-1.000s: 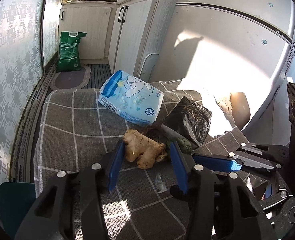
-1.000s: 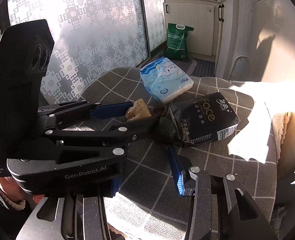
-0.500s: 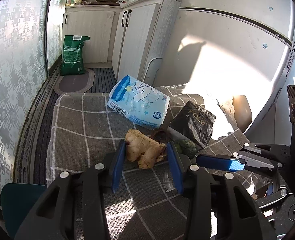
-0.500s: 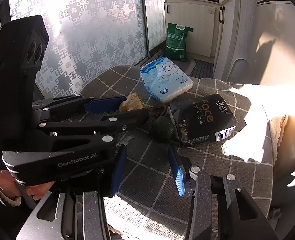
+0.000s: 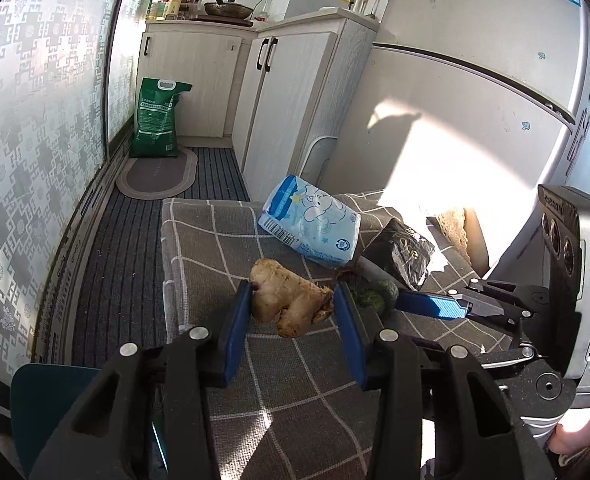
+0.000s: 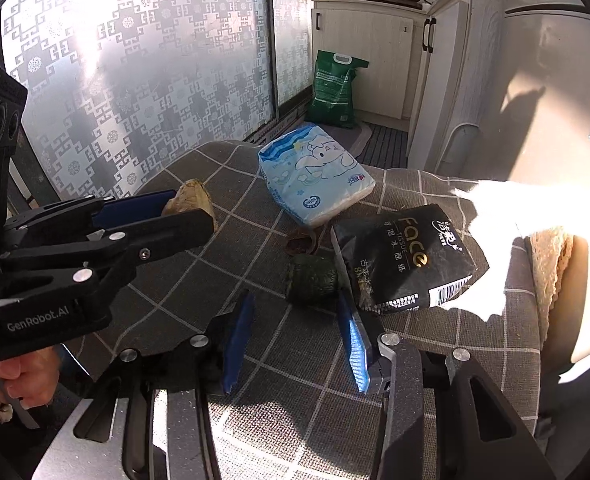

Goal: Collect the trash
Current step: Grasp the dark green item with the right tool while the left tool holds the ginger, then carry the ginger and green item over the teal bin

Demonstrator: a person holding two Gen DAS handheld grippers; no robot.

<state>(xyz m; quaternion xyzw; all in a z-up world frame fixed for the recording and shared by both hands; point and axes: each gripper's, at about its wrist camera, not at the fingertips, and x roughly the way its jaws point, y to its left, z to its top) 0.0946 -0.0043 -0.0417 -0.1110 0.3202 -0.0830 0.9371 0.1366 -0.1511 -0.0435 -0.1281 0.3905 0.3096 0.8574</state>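
Left gripper [image 5: 293,306] clamps knobbly tan ginger root [image 5: 287,304] | right gripper [image 6: 293,324] part-open, empty | right view alone shows dark green lump's [image 6: 312,279] cut face

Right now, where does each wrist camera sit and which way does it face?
Left wrist: on the left gripper, facing down the checked table toward the cabinets; its fingers clamp the ginger piece; right gripper at right.
Right wrist: on the right gripper, angled at the dark green lump; left gripper and a hand at left.
Shared: ginger, blue tissue pack, black tissue pack.
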